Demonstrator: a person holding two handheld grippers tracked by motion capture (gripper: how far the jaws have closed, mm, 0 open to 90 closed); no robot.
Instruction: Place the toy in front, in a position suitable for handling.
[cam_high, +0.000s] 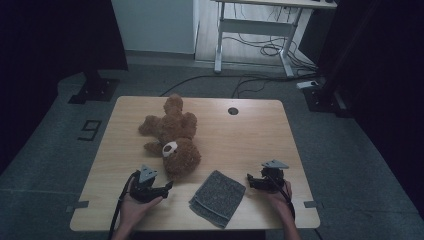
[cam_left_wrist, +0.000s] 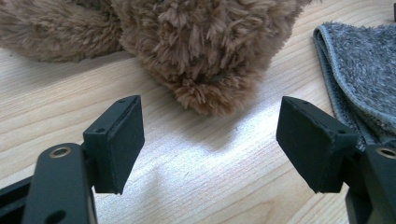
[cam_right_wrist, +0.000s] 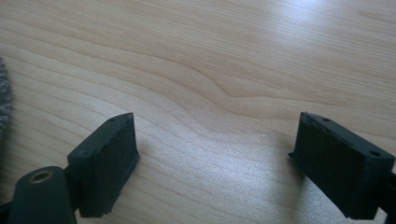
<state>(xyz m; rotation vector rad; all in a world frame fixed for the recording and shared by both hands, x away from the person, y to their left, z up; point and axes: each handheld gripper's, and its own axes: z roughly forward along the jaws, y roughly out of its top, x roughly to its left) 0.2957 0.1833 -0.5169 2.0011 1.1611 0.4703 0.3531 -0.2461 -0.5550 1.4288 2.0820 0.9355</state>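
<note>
A brown teddy bear (cam_high: 172, 137) lies on its back on the wooden table (cam_high: 240, 135), head toward the front. A folded grey towel (cam_high: 218, 197) rests near the front edge, between the two hands. My left gripper (cam_high: 169, 187) sits low at the front left, open, aimed at the bear's head. In the left gripper view the jaws of the left gripper (cam_left_wrist: 210, 140) stand wide with the bear's furry head (cam_left_wrist: 205, 51) just beyond them and the towel (cam_left_wrist: 359, 70) at the right. My right gripper (cam_high: 250, 181) is open beside the towel's right edge, and the right gripper (cam_right_wrist: 215, 163) has bare wood between its jaws.
A round cable hole (cam_high: 233, 110) sits near the table's far edge. Beyond the table stand a white desk frame (cam_high: 255, 30) with cables on the floor and two black stand bases (cam_high: 94, 90). A sliver of towel (cam_right_wrist: 3, 98) shows at the left of the right gripper view.
</note>
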